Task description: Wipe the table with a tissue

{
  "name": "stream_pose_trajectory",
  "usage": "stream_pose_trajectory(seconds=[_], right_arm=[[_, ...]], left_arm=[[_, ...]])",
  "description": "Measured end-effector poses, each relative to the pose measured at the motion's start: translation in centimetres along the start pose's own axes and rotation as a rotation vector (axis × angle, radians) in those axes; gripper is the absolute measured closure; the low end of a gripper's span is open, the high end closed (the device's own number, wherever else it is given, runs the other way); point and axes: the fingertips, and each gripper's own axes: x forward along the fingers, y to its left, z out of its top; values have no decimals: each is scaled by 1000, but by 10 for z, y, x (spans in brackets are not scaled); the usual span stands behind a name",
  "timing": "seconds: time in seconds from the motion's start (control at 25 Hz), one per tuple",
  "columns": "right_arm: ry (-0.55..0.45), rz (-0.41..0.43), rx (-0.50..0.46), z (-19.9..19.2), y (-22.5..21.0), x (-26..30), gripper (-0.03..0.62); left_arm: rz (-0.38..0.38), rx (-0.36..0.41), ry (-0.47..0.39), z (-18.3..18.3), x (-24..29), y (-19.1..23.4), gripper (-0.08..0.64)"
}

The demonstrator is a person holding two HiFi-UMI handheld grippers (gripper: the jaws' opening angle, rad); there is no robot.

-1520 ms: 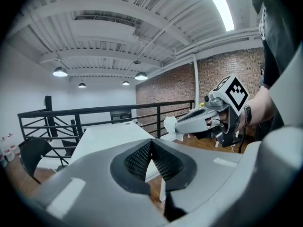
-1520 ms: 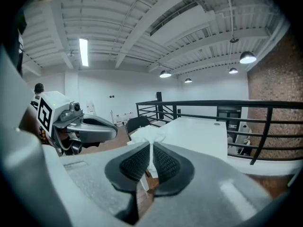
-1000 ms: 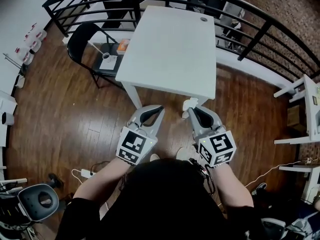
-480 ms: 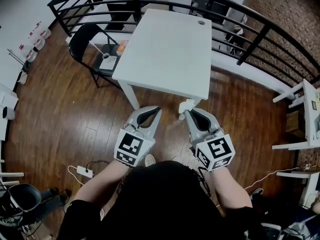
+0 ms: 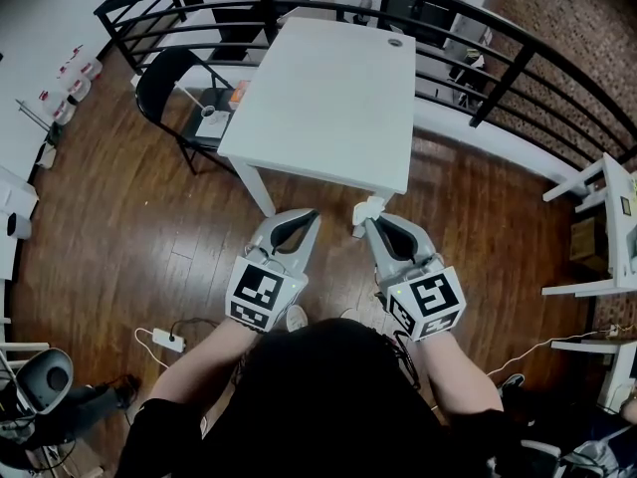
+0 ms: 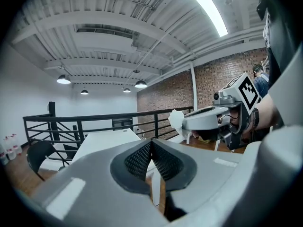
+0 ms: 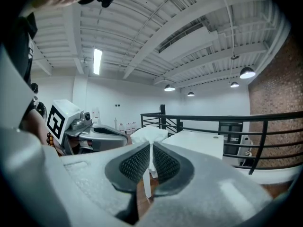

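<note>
A white square table [image 5: 328, 98] stands on the wooden floor ahead of me. My right gripper [image 5: 369, 220] is shut on a white crumpled tissue [image 5: 369, 209], held just short of the table's near right edge; the tissue [image 7: 148, 134] sticks up from between the pads [image 7: 134, 163]. In the left gripper view the same tissue [image 6: 176, 121] shows at the right gripper's tip. My left gripper [image 5: 314, 218] is shut with nothing in it, beside the right one and below the table's near edge. Its pads [image 6: 140, 159] meet.
A black chair [image 5: 174, 93] with a cup and an orange item on its seat stands left of the table. A black railing [image 5: 498, 78] curves behind and to the right. A white power strip [image 5: 159, 342] lies on the floor at left. White furniture [image 5: 607, 227] stands at right.
Both grippers have drifted slightly left and a little nearer the table's near edge. The tissue stays pinched in the right gripper. The view has shifted slightly.
</note>
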Motion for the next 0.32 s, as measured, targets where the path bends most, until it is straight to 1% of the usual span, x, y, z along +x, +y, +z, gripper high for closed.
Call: stream_pose_trajectory(seconds=[0.2, 0.32], right_arm=[[-2, 2, -7, -3, 0, -6, 586], [-3, 0, -9, -3, 0, -9, 586]], left_arm=[[0, -8, -2, -3, -1, -8, 543], [4, 0, 0, -3, -2, -10, 543]])
